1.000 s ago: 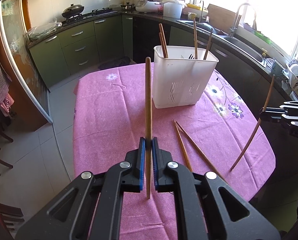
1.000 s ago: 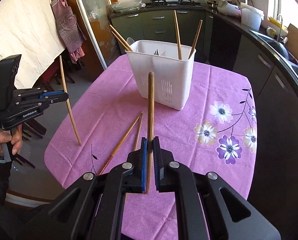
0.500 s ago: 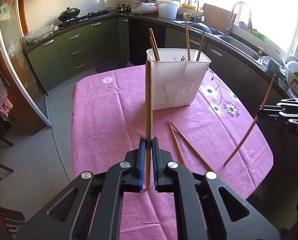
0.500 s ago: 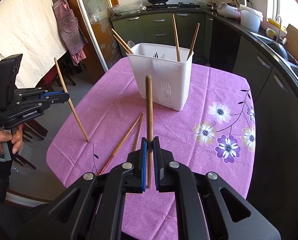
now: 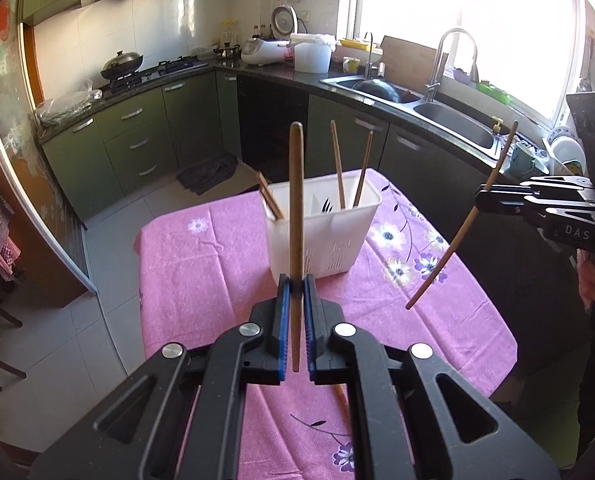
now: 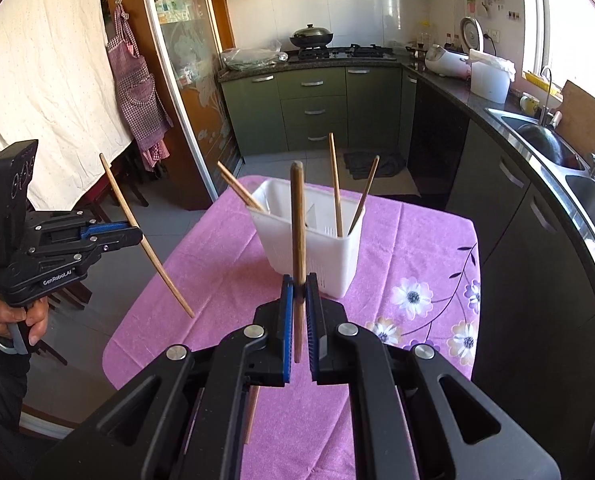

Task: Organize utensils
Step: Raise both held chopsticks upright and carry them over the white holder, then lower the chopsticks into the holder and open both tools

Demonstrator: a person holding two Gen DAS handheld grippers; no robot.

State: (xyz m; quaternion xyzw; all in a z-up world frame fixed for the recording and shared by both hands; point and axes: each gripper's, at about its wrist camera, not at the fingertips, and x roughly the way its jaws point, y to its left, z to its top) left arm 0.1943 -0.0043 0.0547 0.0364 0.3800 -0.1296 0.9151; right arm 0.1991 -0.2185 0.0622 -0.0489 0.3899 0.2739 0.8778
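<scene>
Green kitchen cupboards (image 5: 137, 136) stood behind a table with a pink flowery cloth (image 5: 201, 272). On the left side, the left tongs (image 5: 294, 300) were shut tight on one brown chopstick (image 5: 296, 200). It stood almost straight up, high over the cloth. In the right camera, that same stick leaned with its thin end pointing down and away from the tongs.

In the middle of the table sat the white holder (image 5: 325, 248). Four chopsticks (image 5: 337, 172) already stood in it, two leaning out of the left corner and two sticking up on the right. Something dark, maybe forks, showed inside too. At least one more chopstick (image 5: 342, 398) lay flat on the cloth, mostly hidden under the left tongs.

On the right side, the right tongs (image 6: 299, 304) were also closed around a chopstick (image 6: 297, 216). From the left camera, that stick tilted a lot, with its tip near the cloth.

Both sticks hung near the holder, but neither was over its opening. I think they were meant to go in next. Each stick was held far from its low end, so it could swing or slip. A tilted tip could hit the rim and miss. A hard bump could tip the light holder. The two tongs could also knock each other if both went in together.
</scene>
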